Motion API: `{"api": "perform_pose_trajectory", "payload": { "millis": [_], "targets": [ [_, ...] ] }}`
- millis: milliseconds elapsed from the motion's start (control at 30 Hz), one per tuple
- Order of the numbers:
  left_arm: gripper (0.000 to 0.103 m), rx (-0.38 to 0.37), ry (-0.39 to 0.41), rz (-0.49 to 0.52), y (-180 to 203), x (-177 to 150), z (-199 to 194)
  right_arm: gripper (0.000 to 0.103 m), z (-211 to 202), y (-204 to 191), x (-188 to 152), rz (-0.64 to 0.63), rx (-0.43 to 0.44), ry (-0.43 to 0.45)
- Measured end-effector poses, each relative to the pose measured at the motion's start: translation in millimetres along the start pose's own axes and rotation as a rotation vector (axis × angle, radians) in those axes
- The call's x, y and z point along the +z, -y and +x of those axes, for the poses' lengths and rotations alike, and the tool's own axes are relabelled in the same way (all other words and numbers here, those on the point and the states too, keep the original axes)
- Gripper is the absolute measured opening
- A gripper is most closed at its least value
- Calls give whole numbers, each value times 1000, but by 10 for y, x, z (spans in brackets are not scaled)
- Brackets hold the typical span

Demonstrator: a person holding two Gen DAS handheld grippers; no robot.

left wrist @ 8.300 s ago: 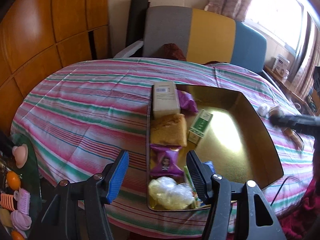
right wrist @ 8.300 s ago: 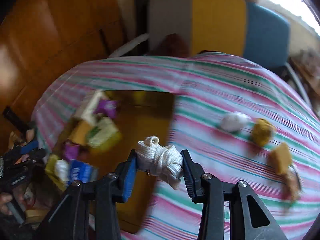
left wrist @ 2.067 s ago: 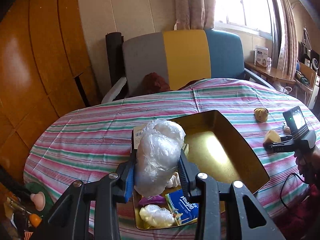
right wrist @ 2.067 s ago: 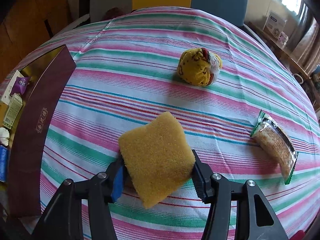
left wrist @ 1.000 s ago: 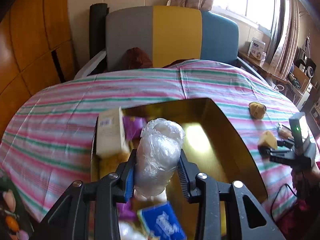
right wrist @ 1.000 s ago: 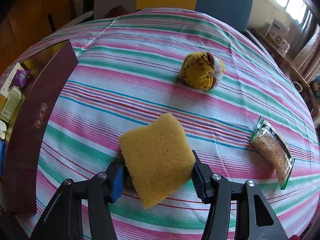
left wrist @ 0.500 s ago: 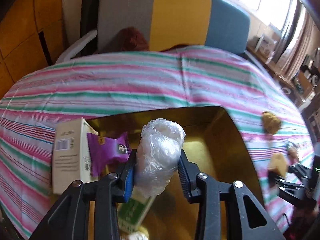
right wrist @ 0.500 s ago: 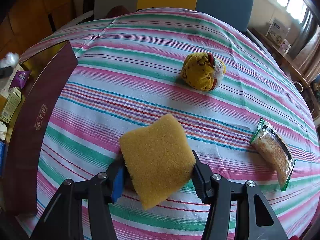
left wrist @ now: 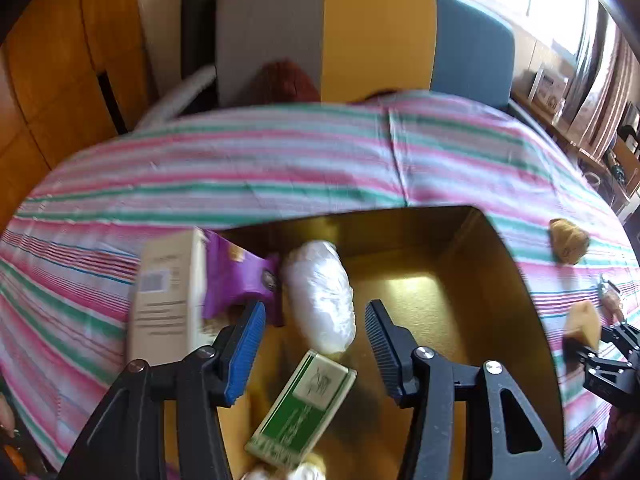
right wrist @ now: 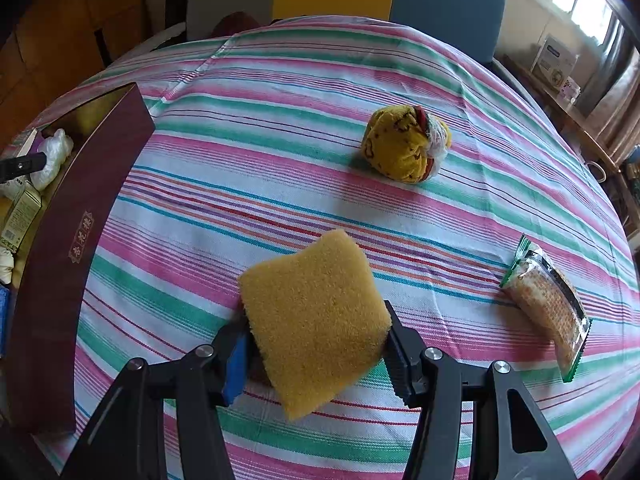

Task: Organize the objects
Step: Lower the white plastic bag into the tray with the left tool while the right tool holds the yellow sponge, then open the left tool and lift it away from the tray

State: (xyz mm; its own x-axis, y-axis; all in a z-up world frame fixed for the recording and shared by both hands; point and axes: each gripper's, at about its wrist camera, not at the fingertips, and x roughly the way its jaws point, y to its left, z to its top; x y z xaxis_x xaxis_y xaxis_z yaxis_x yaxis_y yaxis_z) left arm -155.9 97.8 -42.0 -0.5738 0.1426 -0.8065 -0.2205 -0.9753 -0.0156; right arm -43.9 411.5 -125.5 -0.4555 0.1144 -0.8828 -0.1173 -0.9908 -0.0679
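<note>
Left wrist view. My left gripper (left wrist: pixel 314 322) hangs over the gold-lined box (left wrist: pixel 500 280) with its jaws spread wide and nothing between them. The white plastic-wrapped bundle (left wrist: pixel 320 300) lies on the box floor, clear of both pads. Relative to that bundle: the purple snack packet (left wrist: pixel 238 280) touches its left side; the beige carton (left wrist: pixel 168 296) stands left of the packet against the box's left edge; the green and white box (left wrist: pixel 304 404) lies just on the near side, tilted. The box itself rests on the striped tablecloth (left wrist: pixel 280 160). Right of the box, on the cloth, sits the yellow cloth ball (left wrist: pixel 568 240). At the far right edge my right gripper (left wrist: pixel 600 346) shows with the yellow sponge (left wrist: pixel 585 322) in it.

Right wrist view. My right gripper (right wrist: pixel 314 354) is closed on the yellow sponge (right wrist: pixel 314 320); both pads press its sides and it is held above the striped tablecloth (right wrist: pixel 280 120). Relative to the sponge: the yellow cloth ball (right wrist: pixel 404 144) sits beyond it on the cloth; the clear-wrapped cracker pack (right wrist: pixel 546 300) lies to its right; the box's dark red outer wall (right wrist: pixel 68 248) runs along the left, well apart.
</note>
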Motion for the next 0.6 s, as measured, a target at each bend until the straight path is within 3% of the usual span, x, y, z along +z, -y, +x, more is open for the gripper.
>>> {"api": "perform_pose_trajectory", "payload": {
  "millis": [267, 600],
  "targets": [
    [54, 6, 130, 2, -59, -182, -702, 57, -6, -4, -7, -4, -8, 7],
    [54, 13, 153, -17, -189, -553, -1123, 57, -24, -10, -3, -2, -14, 15]
  ]
}}
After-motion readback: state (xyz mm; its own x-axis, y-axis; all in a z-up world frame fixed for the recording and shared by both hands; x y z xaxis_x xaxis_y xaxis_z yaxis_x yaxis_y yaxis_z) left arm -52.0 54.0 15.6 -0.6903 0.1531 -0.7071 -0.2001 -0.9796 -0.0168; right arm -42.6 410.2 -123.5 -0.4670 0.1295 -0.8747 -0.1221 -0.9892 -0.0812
